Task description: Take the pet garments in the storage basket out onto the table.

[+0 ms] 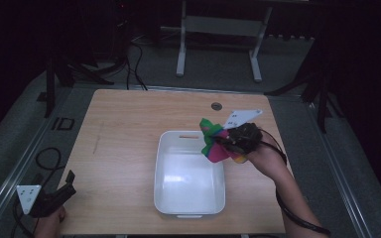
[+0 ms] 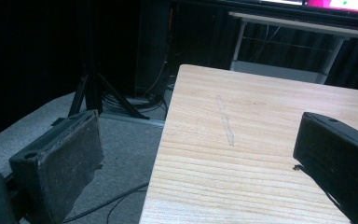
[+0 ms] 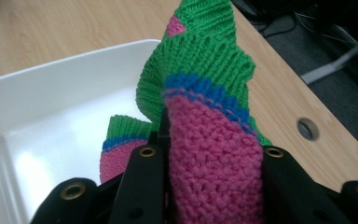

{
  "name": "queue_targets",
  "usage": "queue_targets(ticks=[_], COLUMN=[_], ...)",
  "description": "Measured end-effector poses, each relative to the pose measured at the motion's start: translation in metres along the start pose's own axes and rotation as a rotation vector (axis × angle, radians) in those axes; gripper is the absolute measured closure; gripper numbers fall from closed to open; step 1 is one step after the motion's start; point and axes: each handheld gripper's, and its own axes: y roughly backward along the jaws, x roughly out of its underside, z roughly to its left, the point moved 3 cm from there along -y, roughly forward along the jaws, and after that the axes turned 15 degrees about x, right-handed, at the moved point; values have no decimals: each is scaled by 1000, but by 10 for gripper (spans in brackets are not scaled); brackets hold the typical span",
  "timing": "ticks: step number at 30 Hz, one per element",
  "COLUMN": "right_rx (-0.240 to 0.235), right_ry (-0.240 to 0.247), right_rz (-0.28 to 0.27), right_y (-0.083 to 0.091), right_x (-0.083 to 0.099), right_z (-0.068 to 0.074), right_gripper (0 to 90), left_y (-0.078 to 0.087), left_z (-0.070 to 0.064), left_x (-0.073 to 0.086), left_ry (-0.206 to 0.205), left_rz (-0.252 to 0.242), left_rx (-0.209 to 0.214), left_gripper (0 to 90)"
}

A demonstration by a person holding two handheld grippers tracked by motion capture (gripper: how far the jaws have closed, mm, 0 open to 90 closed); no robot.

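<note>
A knitted cloth (image 1: 215, 142) in green, pink and blue hangs at the far right rim of a white plastic bin (image 1: 164, 171). My right gripper (image 1: 226, 141) is shut on that cloth, a little above the bin's edge. In the right gripper view the knitted cloth (image 3: 209, 126) bulges up between the two black jaws, with the white bin (image 3: 37, 102) below and to the left. My left gripper (image 1: 68, 184) rests open at the table's near left corner, nothing between its fingers (image 2: 65, 161).
The wooden table (image 1: 124, 129) has a round cable hole (image 1: 217, 106) near its far edge. Cables and stand legs lie on the grey floor (image 1: 25, 148) to the left and behind. A metal frame (image 1: 218, 44) stands beyond the table.
</note>
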Motion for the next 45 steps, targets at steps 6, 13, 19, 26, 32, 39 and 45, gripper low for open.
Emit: queue_targets(ticks=[6,13,19,26,32,39,45], right_rx=[56,125,154,172,175,153,143], right_ry=[-53,-109,-148,-193,-203,-217,-225], right_rz=[15,50,69,100,143,182,221], right_y=[12,28,31,11,-24,-60,-89], right_x=[19,49,67,89,107,129,145], right_z=[-26,-57,-71,-76,-67,-54,-42], right_gripper=[729,729,729,728,729,728,728], left_y=[0,0,0,0,0,0,0], left_z=[0,0,0,0,0,0,-1], left_x=[0,0,0,0,0,0,0], left_ry=[-2,-1,0,0,-2,-2,-5], left_rz=[-4,-4,-2,-3,-5,-7,-9], left_rx=[-2,-3,-4,-3,-1,-3,-5], left_gripper=[18,18,18,18,18,18,18])
